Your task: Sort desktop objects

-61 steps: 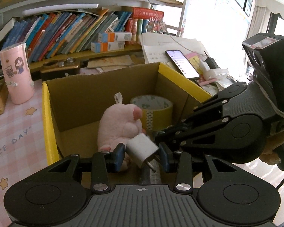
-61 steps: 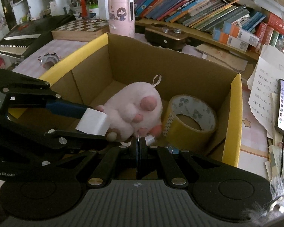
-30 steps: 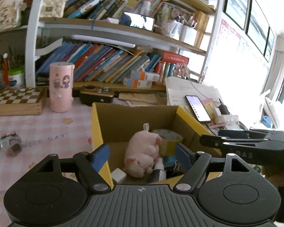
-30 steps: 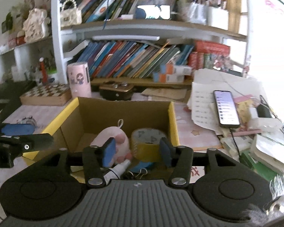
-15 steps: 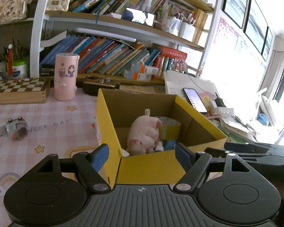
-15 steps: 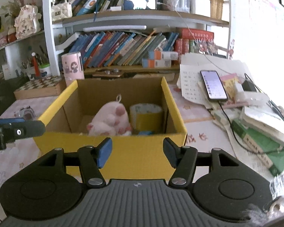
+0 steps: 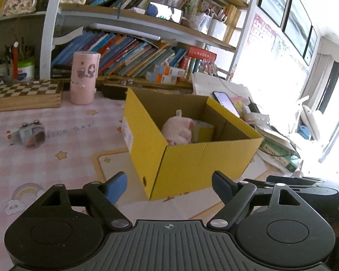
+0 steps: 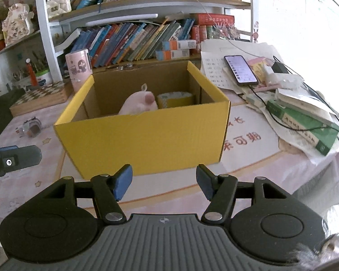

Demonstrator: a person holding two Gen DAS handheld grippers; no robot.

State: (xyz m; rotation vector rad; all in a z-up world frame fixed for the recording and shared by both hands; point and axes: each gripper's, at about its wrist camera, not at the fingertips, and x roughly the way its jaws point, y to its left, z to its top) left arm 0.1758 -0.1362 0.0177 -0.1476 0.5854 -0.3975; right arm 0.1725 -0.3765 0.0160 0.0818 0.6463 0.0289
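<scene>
Since the earlier frames you have pulled both grippers back out of the yellow cardboard box (image 8: 144,135), which now sits in mid-frame rather than filling the view. Your left gripper (image 7: 169,186) and right gripper (image 8: 161,179) have just been spreading their jaws; both stand apart with nothing between them. The pink plush toy (image 8: 139,103) and yellow tape roll (image 8: 175,98) lie inside the box. The small grey gadget (image 7: 31,133) lies on the pink mat at left of the frame, well apart from the box; it looks like the next piece, so approach it low and centred between the pads. The box's front wall hides whatever lies on its floor, and the gadget's shape is hard to make out.
</scene>
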